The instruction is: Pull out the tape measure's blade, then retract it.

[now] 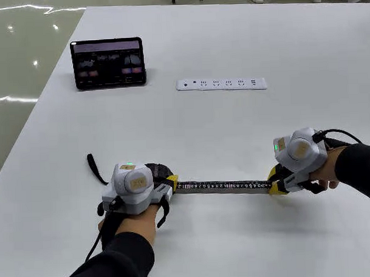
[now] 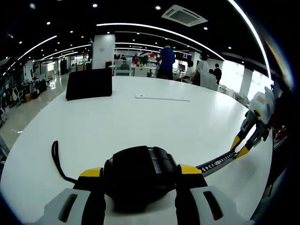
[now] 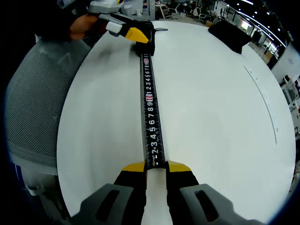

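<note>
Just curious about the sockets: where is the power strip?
In the head view the power strip lies on the far middle of the table, right of the tablet and beyond the stretched blade.

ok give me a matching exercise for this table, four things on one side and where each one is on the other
1 tape measure case
2 blade end
3 tablet
4 power strip

A flat, far middle of table
B in the right gripper
C propped up, far left
D in the left gripper

Pairs: 1-D, 2-B, 3-C, 4-A
</note>
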A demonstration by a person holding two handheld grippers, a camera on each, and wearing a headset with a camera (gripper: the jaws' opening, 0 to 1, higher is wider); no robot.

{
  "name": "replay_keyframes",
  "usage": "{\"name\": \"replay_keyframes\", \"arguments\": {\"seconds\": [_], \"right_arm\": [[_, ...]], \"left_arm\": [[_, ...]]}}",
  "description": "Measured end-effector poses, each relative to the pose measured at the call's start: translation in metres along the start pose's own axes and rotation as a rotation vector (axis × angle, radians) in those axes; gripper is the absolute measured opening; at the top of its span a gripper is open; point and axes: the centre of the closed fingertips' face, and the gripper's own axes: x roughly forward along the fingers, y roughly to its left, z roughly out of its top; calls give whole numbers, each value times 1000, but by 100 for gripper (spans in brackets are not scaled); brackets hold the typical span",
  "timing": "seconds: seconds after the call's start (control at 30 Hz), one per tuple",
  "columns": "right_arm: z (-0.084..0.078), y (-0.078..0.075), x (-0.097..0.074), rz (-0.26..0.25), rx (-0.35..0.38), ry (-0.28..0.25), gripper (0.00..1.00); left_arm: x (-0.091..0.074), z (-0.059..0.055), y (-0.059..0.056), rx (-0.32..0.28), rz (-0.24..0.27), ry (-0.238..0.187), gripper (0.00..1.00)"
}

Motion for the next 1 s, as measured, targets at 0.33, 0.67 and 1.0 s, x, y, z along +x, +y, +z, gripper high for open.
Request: {"name": "replay_keyframes", "arguments": {"seconds": [0.33,0.67,1.0], "right_arm": [[5,0,1,-4,8,-3,11],[9,-1,3,0,5,-9,11],[12,-2,6,14,-33,4,11]], "left_arm": [[0,0,0,-13,-14,17,55],[-1,1,0,-14,-24,23,55],[0,1,0,-13,-36,32,55]]}}
